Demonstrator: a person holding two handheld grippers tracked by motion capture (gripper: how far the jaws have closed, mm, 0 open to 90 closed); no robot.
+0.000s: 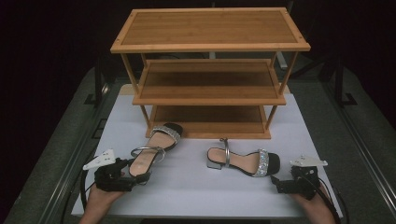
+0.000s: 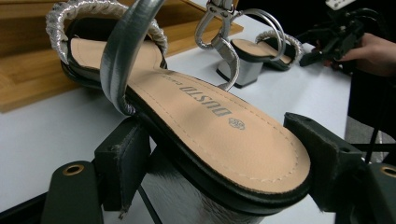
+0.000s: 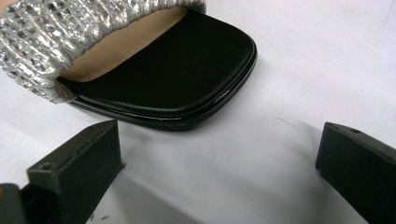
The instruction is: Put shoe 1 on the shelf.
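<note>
Two silver-strapped sandals with tan insoles lie on the white tabletop (image 1: 196, 191) in front of the rack. The left sandal (image 1: 154, 145) points its toe toward the rack. My left gripper (image 1: 138, 177) is shut on that sandal's heel end. In the left gripper view both black pads press the sides of the sole (image 2: 210, 135), with the left gripper (image 2: 218, 156) around the silver block heel. The right sandal (image 1: 243, 161) lies crosswise with its black toe (image 3: 182, 79) to the right. My right gripper (image 1: 276, 183) stands open just short of that toe, and in its own view the right gripper (image 3: 219, 140) has bare table between its jaws.
A three-tier bamboo shoe rack (image 1: 210, 46) stands at the back of the table, and its bottom shelf (image 1: 208, 122) is just behind the left sandal's toe. The far-off right gripper (image 2: 327, 44) and a hand appear in the left gripper view. Dark floor surrounds the table.
</note>
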